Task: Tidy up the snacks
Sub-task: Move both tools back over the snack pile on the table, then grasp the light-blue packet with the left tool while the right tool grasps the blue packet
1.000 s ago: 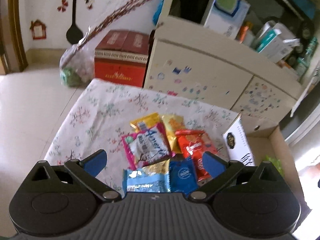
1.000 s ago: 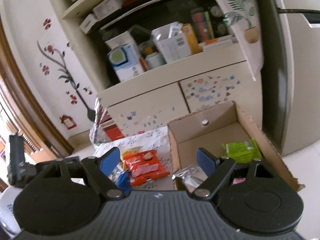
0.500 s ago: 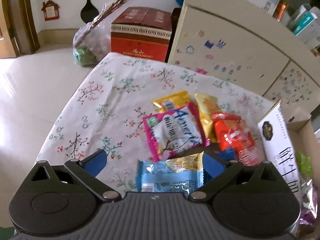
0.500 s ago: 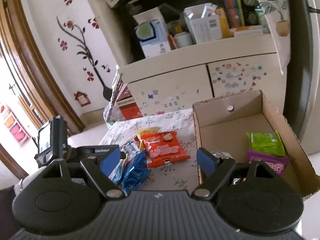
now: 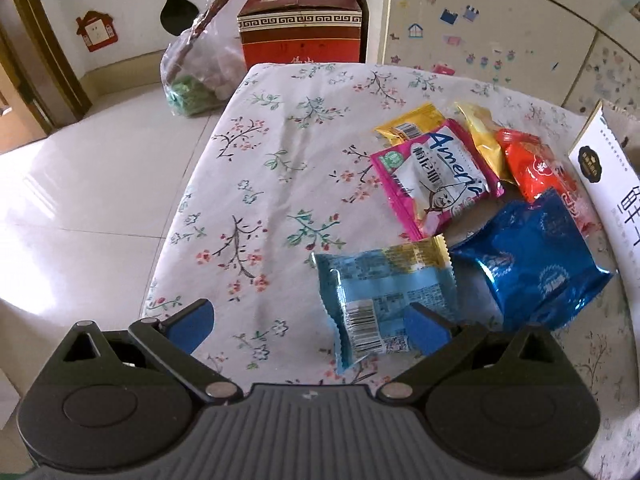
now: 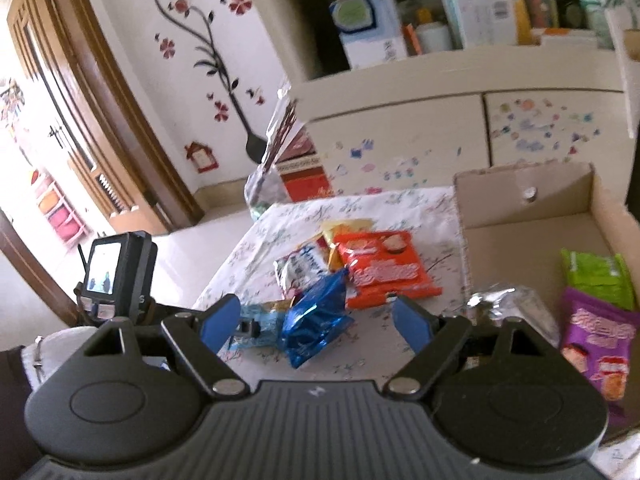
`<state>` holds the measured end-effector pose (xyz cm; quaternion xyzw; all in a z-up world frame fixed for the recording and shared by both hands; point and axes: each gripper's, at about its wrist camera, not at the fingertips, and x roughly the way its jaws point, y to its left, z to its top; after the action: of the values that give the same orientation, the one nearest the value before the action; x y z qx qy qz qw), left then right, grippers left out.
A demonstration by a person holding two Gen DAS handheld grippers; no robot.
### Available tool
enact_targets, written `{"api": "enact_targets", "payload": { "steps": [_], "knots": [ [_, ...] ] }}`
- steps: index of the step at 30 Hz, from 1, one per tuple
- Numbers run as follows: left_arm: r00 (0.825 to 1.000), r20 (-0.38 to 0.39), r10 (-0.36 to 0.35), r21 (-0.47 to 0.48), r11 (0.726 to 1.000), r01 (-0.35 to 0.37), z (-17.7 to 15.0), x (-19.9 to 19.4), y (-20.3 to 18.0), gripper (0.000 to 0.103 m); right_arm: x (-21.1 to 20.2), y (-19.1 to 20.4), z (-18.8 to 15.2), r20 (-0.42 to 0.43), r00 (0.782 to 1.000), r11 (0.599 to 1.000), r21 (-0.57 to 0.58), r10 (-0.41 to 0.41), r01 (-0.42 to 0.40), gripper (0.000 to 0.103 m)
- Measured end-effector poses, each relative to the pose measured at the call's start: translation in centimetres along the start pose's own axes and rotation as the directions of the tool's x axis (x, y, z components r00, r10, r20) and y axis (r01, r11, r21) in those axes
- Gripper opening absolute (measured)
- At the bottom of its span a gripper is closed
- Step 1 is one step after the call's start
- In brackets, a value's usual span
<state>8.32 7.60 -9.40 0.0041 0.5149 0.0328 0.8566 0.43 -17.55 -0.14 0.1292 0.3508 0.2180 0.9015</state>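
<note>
- The left gripper point(image 5: 308, 326) hangs above the near edge of the floral tablecloth point(image 5: 280, 152) with its blue pads spread wide and nothing clamped; its right-hand pad overlaps the light blue packet point(image 5: 384, 300) in the picture, but whether it touches cannot be told.
- The right gripper point(image 6: 316, 320) also stands well apart and empty, with the crinkled dark blue packet point(image 6: 316, 320) seen between its pads, lying on the cloth beyond them.
- The snacks sit in a loose cluster on the right part of the cloth: the pink and white packet point(image 5: 434, 178), a yellow packet point(image 5: 408, 124) under its far edge, and the orange-red packet point(image 5: 536, 168) beside the dark blue one point(image 5: 536, 264).
- Only the right wrist view looks inside the cardboard box point(image 6: 524, 216) just right of the cloth, where a green packet point(image 6: 596, 276), a purple packet point(image 6: 600, 344) and a silver foil packet point(image 6: 504, 304) lie.
- That view also shows the other tool's camera unit with its small screen point(image 6: 106, 268) at far left, and open shelves crowded with cartons point(image 6: 368, 20).
- The left wrist view shows only the box's white outer flap point(image 5: 600, 176), plus the tiled floor point(image 5: 80, 184), a red carton point(image 5: 300, 20) and a clear plastic bag point(image 5: 196, 76) on the floor.
- A cream cabinet with sticker-covered doors point(image 6: 400, 140) stands behind the table, and the wall carries a flower decal point(image 6: 200, 40).
</note>
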Motion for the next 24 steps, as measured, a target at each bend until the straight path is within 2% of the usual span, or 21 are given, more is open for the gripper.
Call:
{"api": "enact_targets", "payload": {
  "steps": [5,8,11,14,20,24],
  "knots": [
    [0.997,0.041,-0.069,0.0,0.998,0.069,0.5,-0.6,0.3,0.103,3.0,0.4,-0.1,-0.042,0.999,1.0,0.02,0.016,-0.015,0.082],
    [0.99,0.08,-0.118,0.116,0.987,0.108,0.6,-1.1,-1.0,0.103,4.9,0.2,-0.1,-0.067,0.998,0.999,0.044,0.012,-0.01,0.078],
    [0.988,0.089,-0.129,0.214,0.971,0.107,0.2,-1.2,-2.1,0.103,6.5,-0.5,-0.2,-0.089,0.996,0.996,0.09,0.009,-0.001,0.077],
    [0.989,0.058,-0.139,0.228,0.966,0.123,-0.4,-0.2,-2.4,0.103,8.0,-1.3,-0.3,-0.108,0.994,0.991,0.135,0.009,0.005,0.075],
    [0.982,0.107,-0.159,0.241,0.962,0.129,-0.2,0.3,-2.2,0.103,10.1,-1.7,-0.5,-0.127,0.992,0.987,0.161,0.007,0.014,0.072],
    [0.978,0.129,-0.161,0.293,0.949,0.117,-0.5,0.5,-2.7,0.103,11.4,-2.2,-0.8,-0.145,0.989,0.98,0.196,0.013,0.016,0.067]
  ]
}}
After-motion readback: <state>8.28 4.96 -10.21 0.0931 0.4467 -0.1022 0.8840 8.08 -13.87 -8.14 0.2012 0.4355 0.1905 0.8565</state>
